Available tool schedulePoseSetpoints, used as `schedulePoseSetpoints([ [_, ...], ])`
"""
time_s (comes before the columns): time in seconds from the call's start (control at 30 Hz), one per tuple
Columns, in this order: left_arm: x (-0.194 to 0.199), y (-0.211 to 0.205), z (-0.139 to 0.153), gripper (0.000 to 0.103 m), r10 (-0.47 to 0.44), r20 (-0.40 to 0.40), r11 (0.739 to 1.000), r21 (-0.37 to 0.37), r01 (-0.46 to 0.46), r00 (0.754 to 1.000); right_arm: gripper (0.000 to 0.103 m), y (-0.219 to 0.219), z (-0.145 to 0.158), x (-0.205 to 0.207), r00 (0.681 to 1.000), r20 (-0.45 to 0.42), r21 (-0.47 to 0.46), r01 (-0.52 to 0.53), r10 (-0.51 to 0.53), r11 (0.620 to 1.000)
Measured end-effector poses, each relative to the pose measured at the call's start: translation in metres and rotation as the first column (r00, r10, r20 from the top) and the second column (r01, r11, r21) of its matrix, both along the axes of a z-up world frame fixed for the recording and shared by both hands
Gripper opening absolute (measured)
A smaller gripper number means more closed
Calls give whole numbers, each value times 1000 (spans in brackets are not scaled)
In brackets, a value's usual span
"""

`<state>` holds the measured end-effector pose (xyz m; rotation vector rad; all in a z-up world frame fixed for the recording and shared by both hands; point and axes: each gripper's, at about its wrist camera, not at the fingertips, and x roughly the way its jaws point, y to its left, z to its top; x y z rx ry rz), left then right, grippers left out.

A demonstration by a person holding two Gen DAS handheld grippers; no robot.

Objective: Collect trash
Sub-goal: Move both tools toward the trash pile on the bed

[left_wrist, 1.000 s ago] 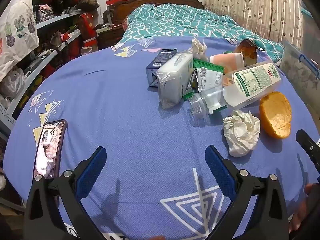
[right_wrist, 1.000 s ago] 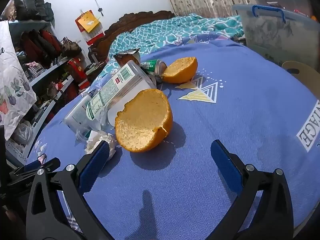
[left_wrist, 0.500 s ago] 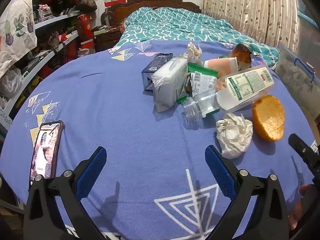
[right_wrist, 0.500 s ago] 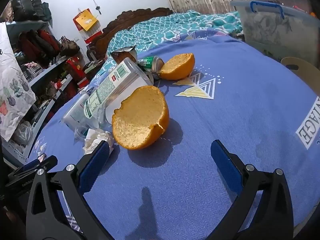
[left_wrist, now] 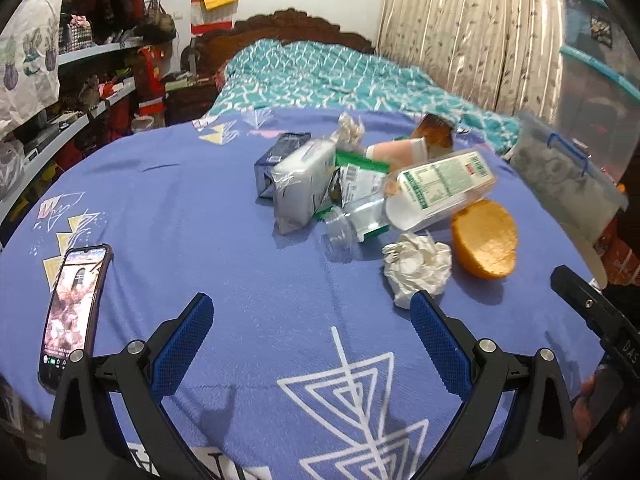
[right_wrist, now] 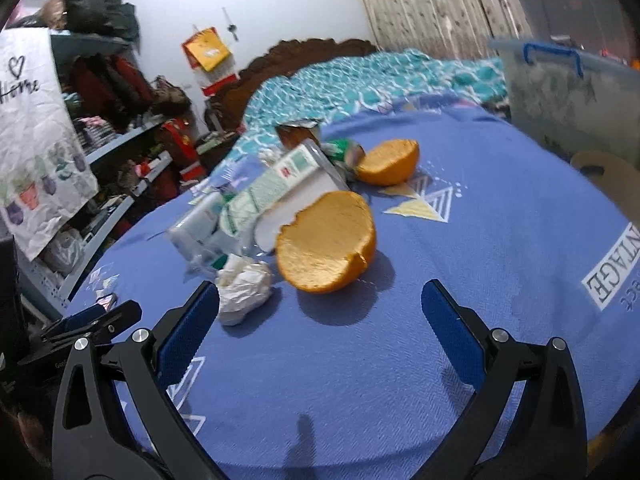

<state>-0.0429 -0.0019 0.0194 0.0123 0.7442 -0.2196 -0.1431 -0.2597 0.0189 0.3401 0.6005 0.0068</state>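
Bedroom clutter frames the scene: shelves to one side, a carved headboard and teal bedspread beyond, and a round table under a blue patterned cloth in front. Nothing appears to have been collected yet, as far as can be judged, since all the trash is seen lying on the cloth. A heap is formed near the far middle by a dark carton, a clear-wrapped white packet, a green-and-white wrapper, a paper cup and a labelled plastic bottle lying on its side. Just in front of the bottle a crumpled tissue is found, with a hollow orange peel half just beside it; a second peel half lies farther back. A phone is left near the table edge, apart from the rubbish. The left gripper is held wide open and empty above bare cloth, the tissue close to its right-hand pad. The right gripper is likewise spread wide with nothing held, the nearer peel half lying just ahead between its fingers. No bin or bag is clearly identified, so every pickup is judged to remain.
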Motion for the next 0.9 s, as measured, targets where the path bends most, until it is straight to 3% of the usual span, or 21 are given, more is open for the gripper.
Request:
schedulePoseSetpoints([
  [0.23, -21, 9, 5, 94, -71, 46, 994, -81, 74, 996, 100, 12, -3, -3, 992, -43, 5, -117, 117, 993],
  [0.37, -16, 7, 3, 94, -65, 23, 995, -70, 66, 998, 100, 25, -8, 0, 982, -80, -25, -174, 172, 984],
  [0.5, -16, 5, 14, 94, -55, 92, 998, -18, 57, 994, 100, 26, -11, 2, 982, -102, -32, -164, 160, 986],
  [0.7, -10, -4, 50, 94, -59, 272, 998, 19, 56, 960, 100, 15, 8, 5, 993, -49, -64, -107, 104, 992],
  [0.9, -10, -20, 85, 94, -76, 452, 997, 52, 59, 889, 100, -8, 52, 17, 997, 74, -30, -20, 22, 999],
])
